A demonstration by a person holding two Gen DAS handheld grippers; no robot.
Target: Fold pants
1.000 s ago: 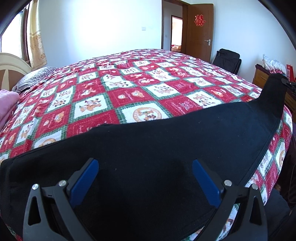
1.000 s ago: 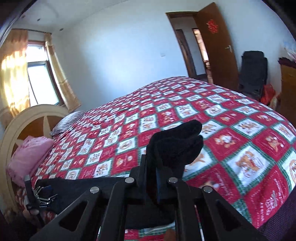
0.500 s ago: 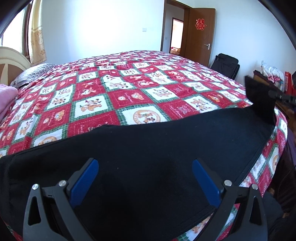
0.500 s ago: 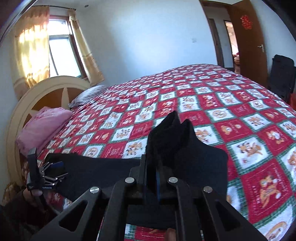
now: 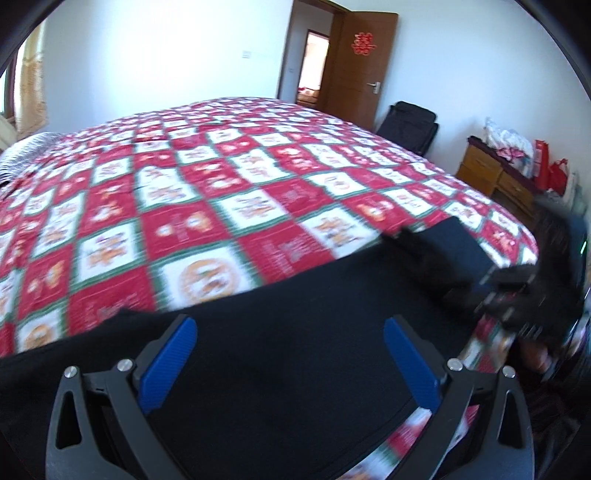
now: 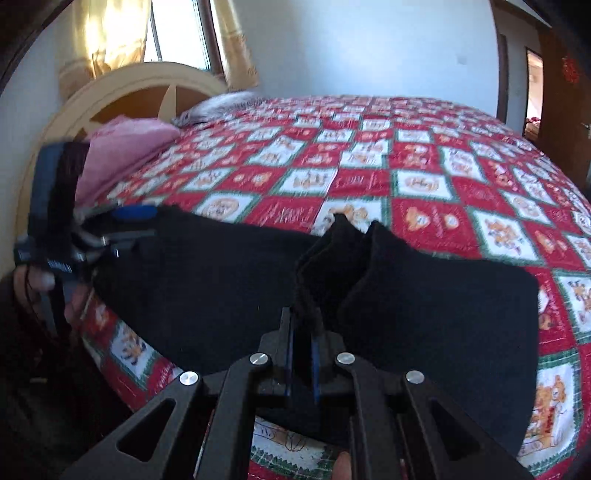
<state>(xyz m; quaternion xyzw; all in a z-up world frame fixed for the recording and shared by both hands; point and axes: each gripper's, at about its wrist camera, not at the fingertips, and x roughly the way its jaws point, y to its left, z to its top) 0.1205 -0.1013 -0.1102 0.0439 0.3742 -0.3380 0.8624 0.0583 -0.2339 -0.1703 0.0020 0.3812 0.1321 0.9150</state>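
Black pants (image 6: 229, 280) lie flat along the near edge of the quilted bed (image 6: 424, 177). Right gripper (image 6: 302, 332) is clamped on a bunched end of the fabric; left gripper (image 5: 290, 354) hangs spread wide over the cloth, holding nothing. Suggest carrying the pinched end low and straight across toward the left gripper, keeping edges aligned so the fold lands square on the bed.

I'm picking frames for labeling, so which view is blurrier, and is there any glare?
Left wrist view: motion blur smears the quilt and right gripper; the left gripper stays sharp. Right wrist view: milder blur, with the sunlit window blown out; the black pants show little detail.
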